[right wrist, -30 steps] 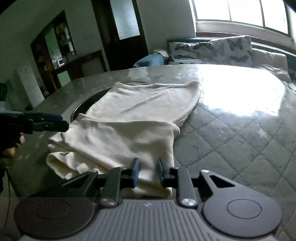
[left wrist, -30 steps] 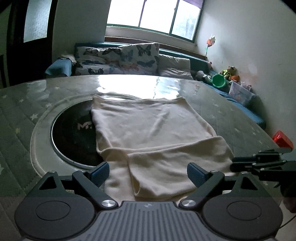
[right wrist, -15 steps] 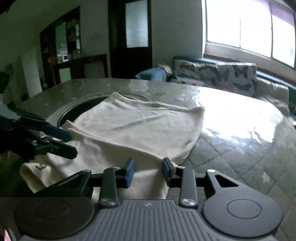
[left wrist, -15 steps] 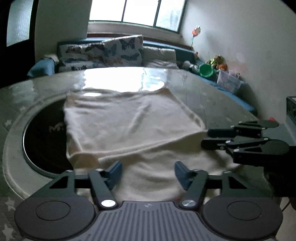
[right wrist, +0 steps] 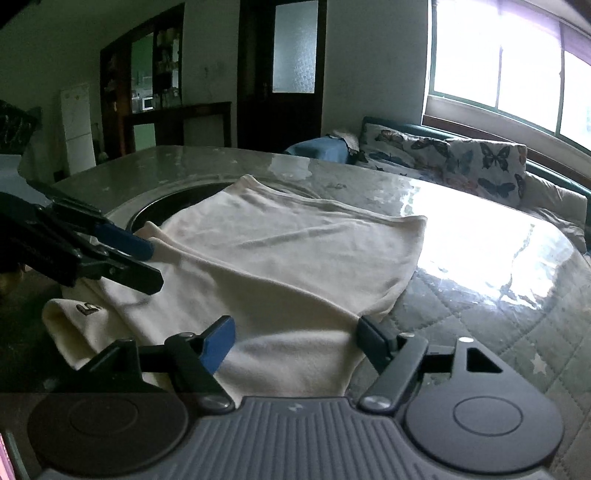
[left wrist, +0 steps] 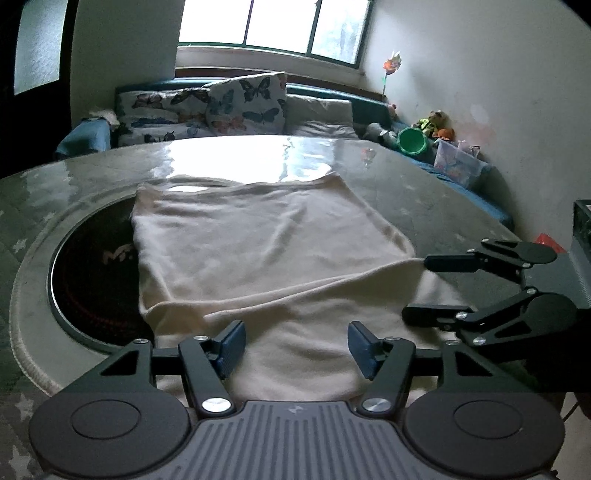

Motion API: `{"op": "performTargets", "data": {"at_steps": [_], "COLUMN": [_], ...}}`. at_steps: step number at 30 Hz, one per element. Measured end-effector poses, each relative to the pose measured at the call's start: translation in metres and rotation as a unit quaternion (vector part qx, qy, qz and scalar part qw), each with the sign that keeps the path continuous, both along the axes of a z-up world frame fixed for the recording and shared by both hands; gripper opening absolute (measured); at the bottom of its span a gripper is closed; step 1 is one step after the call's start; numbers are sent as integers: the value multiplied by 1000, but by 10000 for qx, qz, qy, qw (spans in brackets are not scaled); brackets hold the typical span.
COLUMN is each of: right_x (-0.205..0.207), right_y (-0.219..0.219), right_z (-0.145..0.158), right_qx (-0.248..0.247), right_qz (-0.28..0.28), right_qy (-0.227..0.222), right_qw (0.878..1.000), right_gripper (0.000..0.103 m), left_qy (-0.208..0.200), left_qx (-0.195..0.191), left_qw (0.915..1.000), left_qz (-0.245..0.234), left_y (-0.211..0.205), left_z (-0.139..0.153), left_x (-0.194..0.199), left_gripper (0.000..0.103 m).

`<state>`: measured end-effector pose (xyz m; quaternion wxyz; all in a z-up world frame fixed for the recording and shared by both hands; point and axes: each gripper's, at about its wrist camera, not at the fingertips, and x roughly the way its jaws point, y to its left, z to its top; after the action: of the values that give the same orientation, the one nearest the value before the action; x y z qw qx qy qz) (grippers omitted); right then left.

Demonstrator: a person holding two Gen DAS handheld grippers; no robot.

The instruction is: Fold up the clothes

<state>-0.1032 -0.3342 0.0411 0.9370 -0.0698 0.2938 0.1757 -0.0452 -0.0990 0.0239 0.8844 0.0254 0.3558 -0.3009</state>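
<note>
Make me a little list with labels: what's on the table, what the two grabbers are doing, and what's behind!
Garment: cream garment, partly folded, near part doubled over
Surface: round quilted table with a dark round inset
Left gripper: jaws opening, low over the near edge of the garment, not pinching it
Right gripper: jaws opening, garment between them, pads not pressing it
Background: butterfly cushions on a bench under the window
Fold step: not finished

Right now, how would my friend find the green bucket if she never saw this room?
Start at the window and follow the bench below it to the corner by the white wall. The green bucket sits there beside the soft toys and a clear box. It is the only bright green thing.
</note>
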Motion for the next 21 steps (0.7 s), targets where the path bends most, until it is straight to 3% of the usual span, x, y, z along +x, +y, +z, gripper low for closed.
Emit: {"op": "performTargets", "data": {"at_steps": [4, 12, 16, 21], "right_x": [2, 12, 14, 15], "right_y": [0, -14, -15, -15], "right_z": [-1, -4, -5, -6], "right_qx": [-42, 333, 350, 357], "right_qz": [-27, -152, -158, -157], "right_qy": [87, 405, 459, 499], "right_qw": [9999, 9985, 9982, 9980], "right_gripper": [88, 95, 102, 103], "left_qy": [-3, -153, -224, -312], "left_qx": [-33, 49, 119, 227], "left_qw": [10000, 9998, 9996, 9991], "left_qz": [-46, -101, -131, -198], "left_y": [-1, -7, -11, -15], "left_z": [-1, -4, -5, -7], "left_x": [-2, -8, -10, -14], "left_gripper": [74, 83, 87, 91]}}
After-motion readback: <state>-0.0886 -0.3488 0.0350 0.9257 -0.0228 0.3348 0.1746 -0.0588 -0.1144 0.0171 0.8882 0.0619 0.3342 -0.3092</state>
